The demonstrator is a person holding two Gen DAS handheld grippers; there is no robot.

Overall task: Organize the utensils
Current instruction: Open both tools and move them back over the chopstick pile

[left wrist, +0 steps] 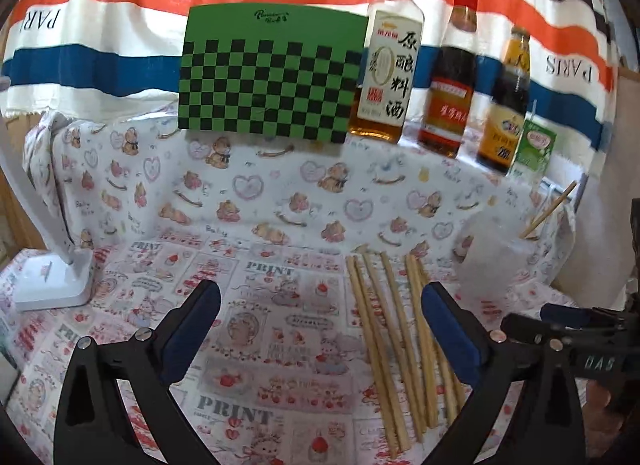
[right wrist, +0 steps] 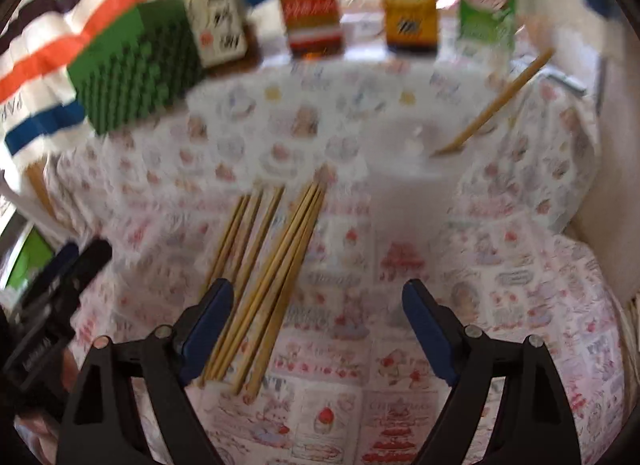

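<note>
Several bamboo chopsticks lie side by side on the printed tablecloth. My left gripper stands open just left of them, and its right finger overlaps the bundle's right edge. A translucent white cup stands behind them to the right, with one chopstick leaning in it. In the blurred right wrist view, the chopsticks run under my open right gripper, close to its left finger. Nothing is held between its jaws. The cup and its chopstick are ahead.
A green checkered board leans on the striped cloth at the back. Beside it stand three sauce bottles and a green carton. A white lamp base sits at the left. The cloth rises into a wall behind the chopsticks.
</note>
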